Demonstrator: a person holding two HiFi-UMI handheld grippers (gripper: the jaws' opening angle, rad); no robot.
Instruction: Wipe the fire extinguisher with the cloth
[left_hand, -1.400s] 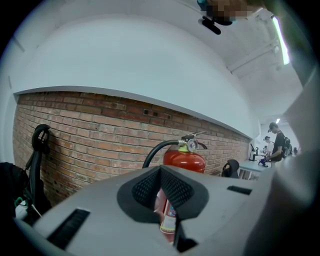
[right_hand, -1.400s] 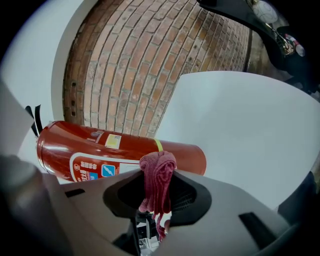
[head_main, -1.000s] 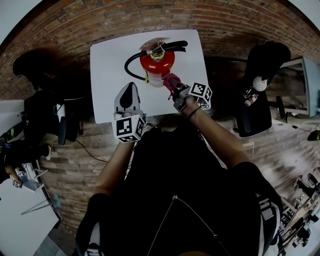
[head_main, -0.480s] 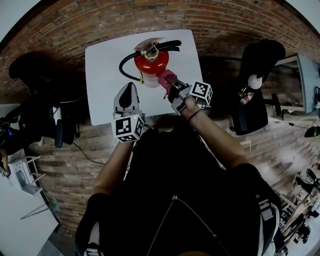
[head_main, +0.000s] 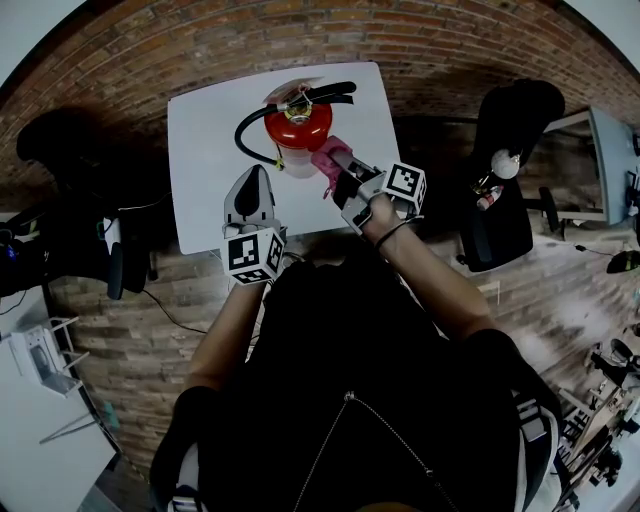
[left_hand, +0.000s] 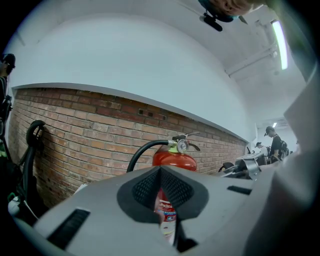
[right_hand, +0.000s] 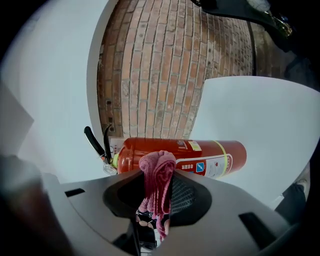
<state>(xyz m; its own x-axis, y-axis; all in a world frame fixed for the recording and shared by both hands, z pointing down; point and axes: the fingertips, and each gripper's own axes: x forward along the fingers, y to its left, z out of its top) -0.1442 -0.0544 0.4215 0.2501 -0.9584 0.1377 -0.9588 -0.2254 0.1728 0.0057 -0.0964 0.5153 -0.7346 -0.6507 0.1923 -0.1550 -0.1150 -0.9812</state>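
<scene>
Head view: the fire extinguisher stands upright on the white table, toward its 12 o'clock edge. Its black hose loops round the 9 o'clock side. The right gripper reaches in from 4 o'clock of the cylinder with the pink cloth bunched at its tip, right at the red shoulder. Whether the cloth presses on the metal cannot be told from here. The left gripper hovers at 7 o'clock of the extinguisher, near it but apart.

Left gripper view: the pads meet with nothing between them. The extinguisher stands dead ahead at 12 o'clock, gauge and lever on top, the hose arching off toward 10 o'clock.

Right gripper view: the jaws are clamped on the cloth, and a soft wad stands proud of the pads at 12 o'clock, lying over the red body just beside the valve. This camera is rolled, so the cylinder looks laid on its side, with its label band toward 3 o'clock.

The wipe looks to be at its start. To do it well, I would lead with the proud wad and not the jaw tips, so that no plastic scrapes the paint. I would stroke from the shoulder along the body toward the label, clear of the hose and lever. The cylinder stands free, so a sideways push may slide or tip it, and the idle left gripper could brace its 9 o'clock side. The clamp should be firm, since dragging friction may tug the cloth out
</scene>
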